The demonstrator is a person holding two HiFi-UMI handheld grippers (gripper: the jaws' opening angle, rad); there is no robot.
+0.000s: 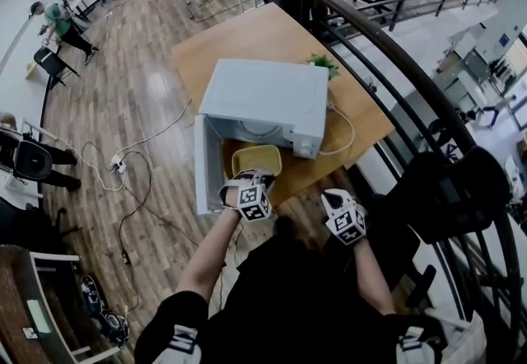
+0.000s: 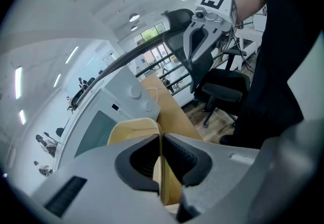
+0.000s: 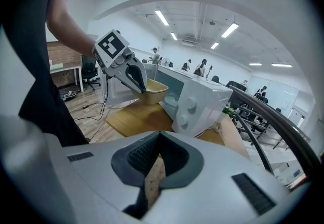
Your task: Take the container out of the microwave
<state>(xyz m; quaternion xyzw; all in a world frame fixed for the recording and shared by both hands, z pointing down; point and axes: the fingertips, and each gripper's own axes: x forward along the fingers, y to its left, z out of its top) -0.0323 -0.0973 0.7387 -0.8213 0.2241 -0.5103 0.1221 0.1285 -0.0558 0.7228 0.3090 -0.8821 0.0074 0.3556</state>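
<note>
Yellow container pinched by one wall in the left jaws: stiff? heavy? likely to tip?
Probably light: the left gripper holds the container by one thin wall. That wall may flex. Gripped off-centre, it could tilt.

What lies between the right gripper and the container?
Only bare table, seen in the right gripper view; the right gripper is apart from the container, which the left gripper clamps.

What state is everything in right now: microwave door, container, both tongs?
Microwave door: swung open.
Container: upright, looks empty, held just in front of the microwave's opening.
Left tongs: shut on the container's wall.
Right tongs: shut, nothing held, off to the side of the microwave.
</note>
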